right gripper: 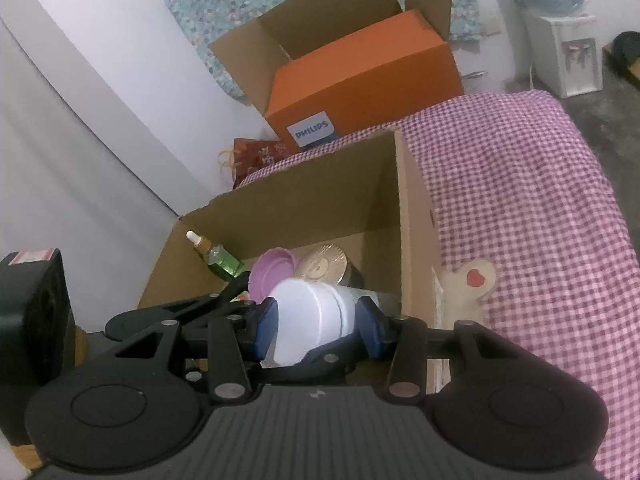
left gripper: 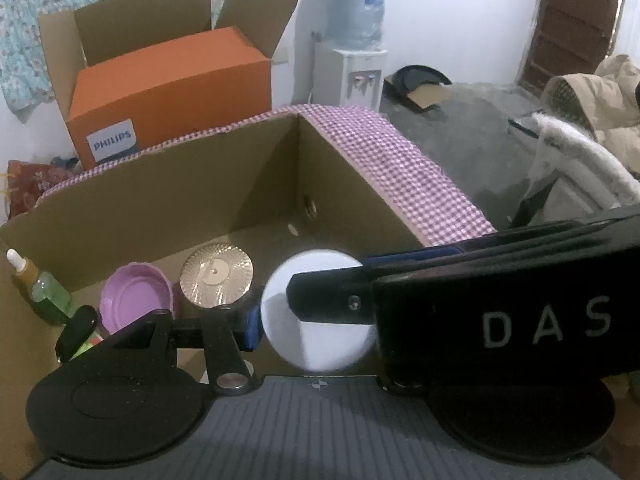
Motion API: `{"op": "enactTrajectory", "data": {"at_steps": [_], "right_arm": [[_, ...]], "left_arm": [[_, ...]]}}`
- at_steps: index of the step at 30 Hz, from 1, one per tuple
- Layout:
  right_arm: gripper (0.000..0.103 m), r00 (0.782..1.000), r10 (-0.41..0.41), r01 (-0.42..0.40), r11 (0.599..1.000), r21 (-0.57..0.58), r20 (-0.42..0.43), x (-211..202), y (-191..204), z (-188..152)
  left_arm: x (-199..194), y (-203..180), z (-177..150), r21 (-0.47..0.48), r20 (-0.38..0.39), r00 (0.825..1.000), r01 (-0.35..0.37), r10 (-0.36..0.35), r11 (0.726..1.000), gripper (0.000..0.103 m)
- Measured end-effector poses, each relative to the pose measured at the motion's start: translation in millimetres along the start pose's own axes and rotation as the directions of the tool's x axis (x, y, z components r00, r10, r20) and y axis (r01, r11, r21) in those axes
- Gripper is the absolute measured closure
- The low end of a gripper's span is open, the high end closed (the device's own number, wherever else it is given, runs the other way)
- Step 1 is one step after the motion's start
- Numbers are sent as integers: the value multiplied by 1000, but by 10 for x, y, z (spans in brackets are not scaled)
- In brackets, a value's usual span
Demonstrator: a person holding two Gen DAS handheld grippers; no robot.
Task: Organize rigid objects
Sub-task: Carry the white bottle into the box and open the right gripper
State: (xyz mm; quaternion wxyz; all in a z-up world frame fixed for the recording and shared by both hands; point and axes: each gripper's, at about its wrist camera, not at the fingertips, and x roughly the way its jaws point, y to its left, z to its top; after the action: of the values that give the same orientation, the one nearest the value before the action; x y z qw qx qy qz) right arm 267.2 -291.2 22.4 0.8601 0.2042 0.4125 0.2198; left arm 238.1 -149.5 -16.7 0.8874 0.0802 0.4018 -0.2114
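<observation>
The right hand-held gripper (right gripper: 316,326) clamps a white round jar (right gripper: 310,322) between its blue pads (right gripper: 267,326), holding it tilted just above the near end of an open cardboard box (right gripper: 416,248). The box sits on a surface covered in purple checked cloth (right gripper: 520,184).

From the left wrist view the white round jar (left gripper: 320,312) shows its flat face. The left hand-held gripper (left gripper: 316,316) has one blue pad (left gripper: 253,328) just beside the jar, while its other finger is hidden behind the right tool's black body (left gripper: 492,316), so I cannot tell whether it grips anything.

Inside the box, a purple lid (left gripper: 136,300), a gold-topped jar (left gripper: 216,276) and a green dropper bottle (left gripper: 42,288) stand along the left wall. An orange Philips box (left gripper: 172,92) sits inside a larger carton behind.
</observation>
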Motion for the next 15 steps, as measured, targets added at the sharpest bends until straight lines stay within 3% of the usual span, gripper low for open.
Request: {"op": "enactTrajectory", "data": {"at_steps": [8, 15], "right_arm": [[56, 1000, 28, -28, 1000, 8, -3, -7, 28, 19], [56, 999, 34, -34, 999, 17, 8, -37, 14, 24]], "left_arm": [[-76, -107, 15, 57, 27, 999, -17, 16, 998, 50], [-113, -59, 26, 40, 31, 1000, -4, 3, 999, 47]]}}
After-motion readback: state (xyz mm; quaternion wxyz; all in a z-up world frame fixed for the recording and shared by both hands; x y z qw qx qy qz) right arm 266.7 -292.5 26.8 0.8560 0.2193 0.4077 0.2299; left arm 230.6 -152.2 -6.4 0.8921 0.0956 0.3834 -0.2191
